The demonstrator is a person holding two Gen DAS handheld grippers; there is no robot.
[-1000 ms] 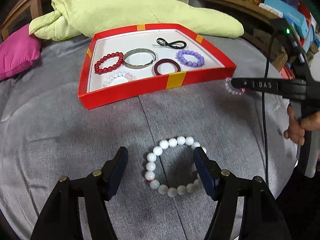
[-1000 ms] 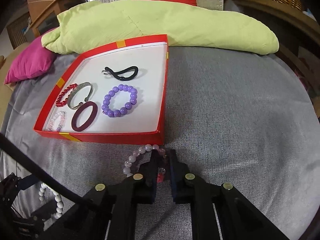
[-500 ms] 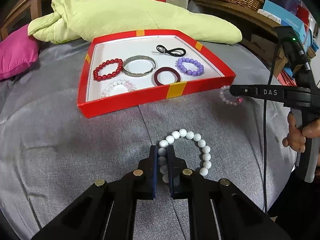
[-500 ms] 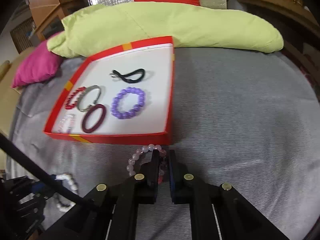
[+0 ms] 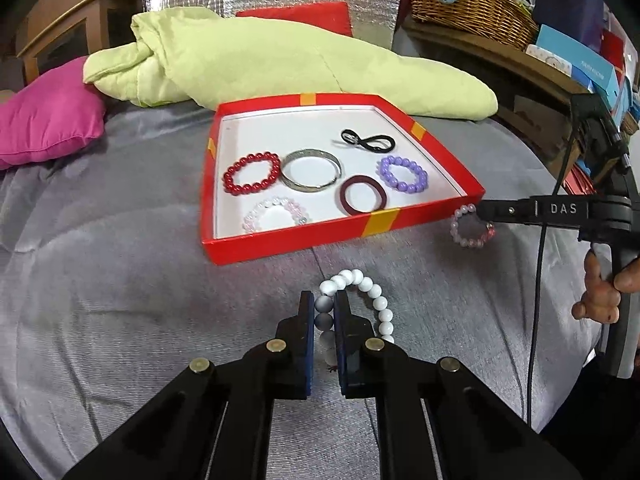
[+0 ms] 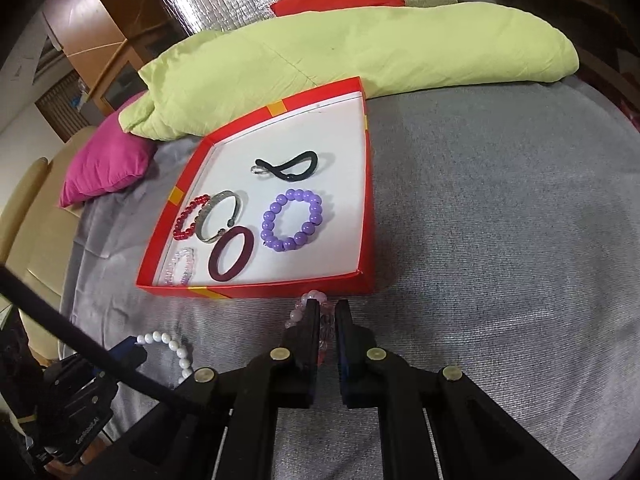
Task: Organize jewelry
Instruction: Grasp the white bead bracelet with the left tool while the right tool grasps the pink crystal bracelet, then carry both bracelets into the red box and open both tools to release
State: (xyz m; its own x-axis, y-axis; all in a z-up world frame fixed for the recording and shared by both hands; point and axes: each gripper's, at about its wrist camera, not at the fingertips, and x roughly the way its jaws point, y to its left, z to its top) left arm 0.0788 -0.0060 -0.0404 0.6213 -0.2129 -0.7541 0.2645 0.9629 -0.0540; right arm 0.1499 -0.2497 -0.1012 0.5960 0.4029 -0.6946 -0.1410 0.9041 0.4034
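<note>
Two grippers each pinch a beaded bracelet just in front of the red box. The left gripper has its jaws nearly closed on one side of the white bead bracelet, whose free loop arcs out to the right over the grey cloth. The right gripper has its jaws likewise almost together on the pale pink bead bracelet, which hangs below its tip, just beside the box's near right corner. White letters "DAS" are printed on the right gripper's black arm in the left wrist view; other print on the left gripper's body is too small to read.

Inside the white-floored box lie six pieces, well apart from both held ones: a red bead bracelet, a silver bangle, a dark maroon ring bangle, a purple bead bracelet, a black cord loop and a clear pink bead bracelet. A lime-green quilt lies behind the box.
</note>
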